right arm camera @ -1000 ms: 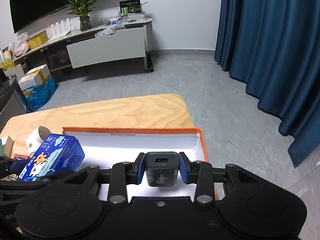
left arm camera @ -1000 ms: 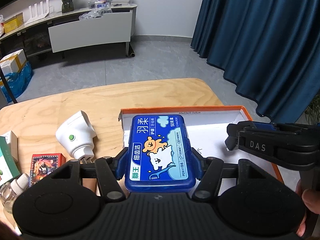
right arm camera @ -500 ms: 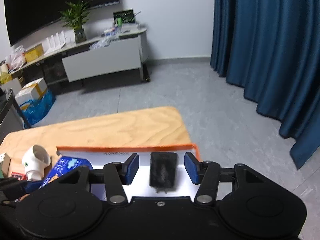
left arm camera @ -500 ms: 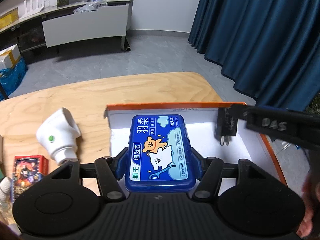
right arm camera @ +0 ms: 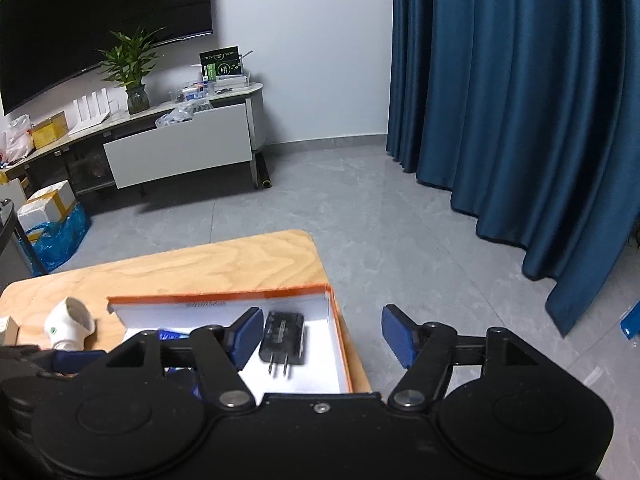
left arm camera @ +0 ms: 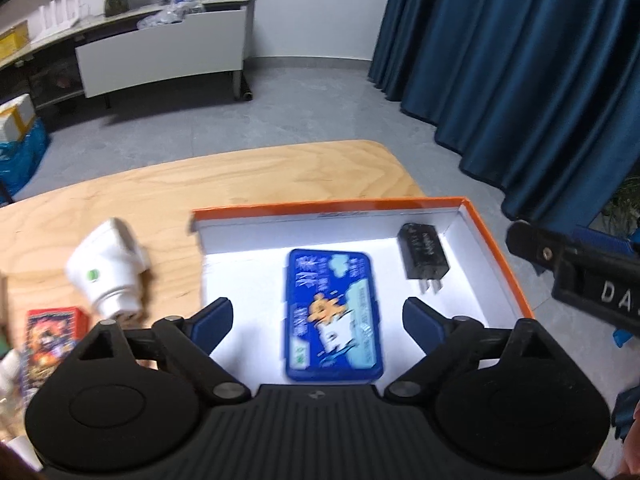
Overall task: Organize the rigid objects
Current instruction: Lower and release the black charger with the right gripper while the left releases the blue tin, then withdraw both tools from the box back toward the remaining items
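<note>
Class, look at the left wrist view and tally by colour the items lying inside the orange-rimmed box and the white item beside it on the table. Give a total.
Blue: 1, the floss case in the orange-rimmed box.
Black: 1, the charger in the box.
White: 1, the plug adapter on the table.
Total: 3

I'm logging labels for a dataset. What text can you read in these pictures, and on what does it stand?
"DA", cut off at the frame edge: right tongs' black body.
Blue case: print too blurred to read.
Orange box wall label: too small to read.
Black charger: print unreadable.
</note>
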A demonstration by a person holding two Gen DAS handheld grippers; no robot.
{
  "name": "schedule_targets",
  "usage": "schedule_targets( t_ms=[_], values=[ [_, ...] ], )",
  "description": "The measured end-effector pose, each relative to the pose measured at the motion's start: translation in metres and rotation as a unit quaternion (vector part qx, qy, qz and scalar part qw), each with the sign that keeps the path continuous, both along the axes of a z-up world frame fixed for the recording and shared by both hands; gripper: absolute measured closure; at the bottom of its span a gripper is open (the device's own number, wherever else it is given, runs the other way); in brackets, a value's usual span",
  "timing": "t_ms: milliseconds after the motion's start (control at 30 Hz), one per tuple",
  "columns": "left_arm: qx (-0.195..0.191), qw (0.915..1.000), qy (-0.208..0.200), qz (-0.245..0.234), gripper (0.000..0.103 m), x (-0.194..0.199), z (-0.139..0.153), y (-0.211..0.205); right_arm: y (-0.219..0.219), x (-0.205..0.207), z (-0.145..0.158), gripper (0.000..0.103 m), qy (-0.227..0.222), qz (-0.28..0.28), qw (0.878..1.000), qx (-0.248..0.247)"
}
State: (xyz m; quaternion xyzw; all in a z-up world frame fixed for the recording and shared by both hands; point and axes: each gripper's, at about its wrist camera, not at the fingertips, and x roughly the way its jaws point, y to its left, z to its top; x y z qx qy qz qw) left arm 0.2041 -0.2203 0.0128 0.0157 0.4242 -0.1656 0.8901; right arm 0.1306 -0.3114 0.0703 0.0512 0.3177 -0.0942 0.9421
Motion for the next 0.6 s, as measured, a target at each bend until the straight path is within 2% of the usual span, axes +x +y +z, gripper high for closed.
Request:
schedule_targets(
  t_ms=[233,300,600],
  values=[
    [0.027,0.9992,0.003,0.028,0.004,-0.022,0.013,0.022,0.009,-0.022,-0.001,0.017,0.01,-0.008,1.0,0.024],
    [0.026,0.999,0.004,0.035,0.0,-0.028,0.016,0.029,0.013,-0.028,0.0,0.016,0.013,-0.004,0.999,0.03],
    [0.016,0.9987,0.002,0.048,0.0,-0.051,0.022,0.052,0.032,-0.05,0.002,0.013,0.022,0.013,0.999,0.029]
  ],
)
